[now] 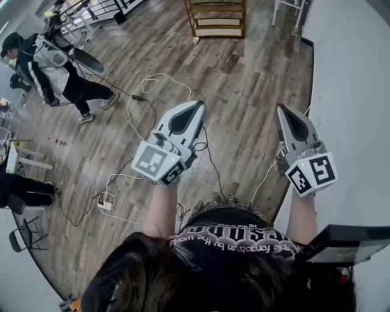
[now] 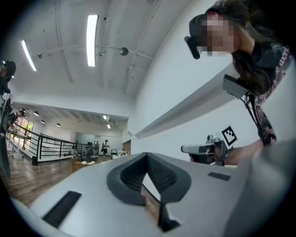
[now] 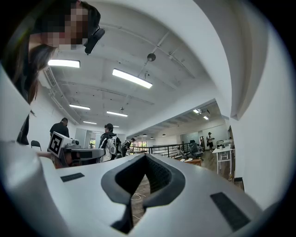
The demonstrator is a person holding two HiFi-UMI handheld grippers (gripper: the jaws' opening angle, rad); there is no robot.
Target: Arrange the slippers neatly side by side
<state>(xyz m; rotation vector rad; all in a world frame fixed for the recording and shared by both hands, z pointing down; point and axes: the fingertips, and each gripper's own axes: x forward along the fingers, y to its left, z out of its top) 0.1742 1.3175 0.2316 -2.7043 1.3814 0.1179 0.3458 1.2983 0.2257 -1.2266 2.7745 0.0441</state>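
No slipper shows in any view. In the head view my left gripper [image 1: 199,104] is held out above the wooden floor, its jaws together with nothing between them. My right gripper [image 1: 281,108] is held level with it near the white wall, shut and empty too. Both gripper views look up across the room toward the ceiling. In the left gripper view the left gripper [image 2: 147,155] has its tips meeting, and the right gripper [image 2: 203,149] shows beyond it. In the right gripper view the right gripper [image 3: 146,156] is closed, with the left gripper [image 3: 69,150] at the left.
Cables [image 1: 137,100] and a power strip [image 1: 106,205] lie on the wooden floor [image 1: 244,73]. A wooden shelf [image 1: 216,18] stands at the far end. A person [image 1: 55,67] stands at the upper left, a chair [image 1: 21,234] at the lower left. A white wall [image 1: 359,91] runs along the right.
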